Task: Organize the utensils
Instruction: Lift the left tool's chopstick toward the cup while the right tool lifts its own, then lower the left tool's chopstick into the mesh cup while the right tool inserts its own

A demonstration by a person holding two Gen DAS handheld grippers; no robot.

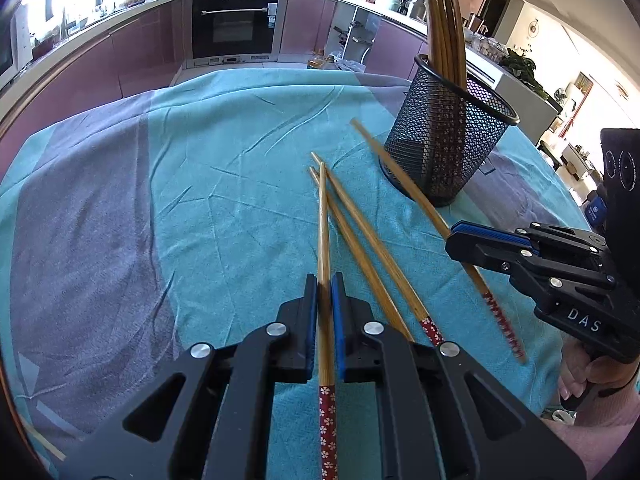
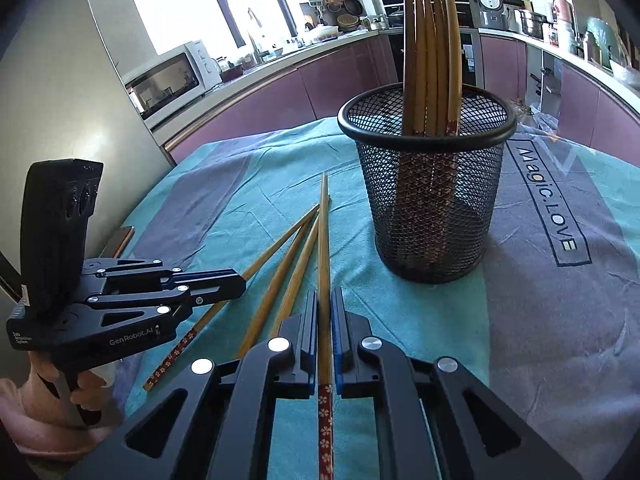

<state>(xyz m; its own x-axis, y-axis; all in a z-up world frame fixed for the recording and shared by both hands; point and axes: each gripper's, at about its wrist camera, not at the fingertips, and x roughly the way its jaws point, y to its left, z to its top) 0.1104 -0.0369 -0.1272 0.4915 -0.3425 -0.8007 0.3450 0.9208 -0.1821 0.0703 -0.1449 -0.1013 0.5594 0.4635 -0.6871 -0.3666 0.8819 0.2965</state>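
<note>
My left gripper (image 1: 325, 280) is shut on a bamboo chopstick (image 1: 323, 240) with a red flowered end, held low over the teal cloth. My right gripper (image 2: 325, 298) is shut on another chopstick (image 2: 323, 248); it also shows in the left wrist view (image 1: 454, 234), its chopstick (image 1: 400, 176) slightly blurred. Two loose chopsticks (image 1: 360, 232) lie on the cloth between the grippers. A black mesh holder (image 2: 430, 200) stands upright with several chopsticks (image 2: 430, 48) in it, just ahead and right of my right gripper. The left gripper shows in the right wrist view (image 2: 240, 284).
The table is covered by a teal and grey cloth (image 1: 200, 152) printed "Magic.LOVE" (image 2: 548, 200). A phone-like object (image 2: 120, 240) lies at the table's left edge. Kitchen counters, an oven (image 1: 236, 24) and a microwave (image 2: 168, 80) stand behind.
</note>
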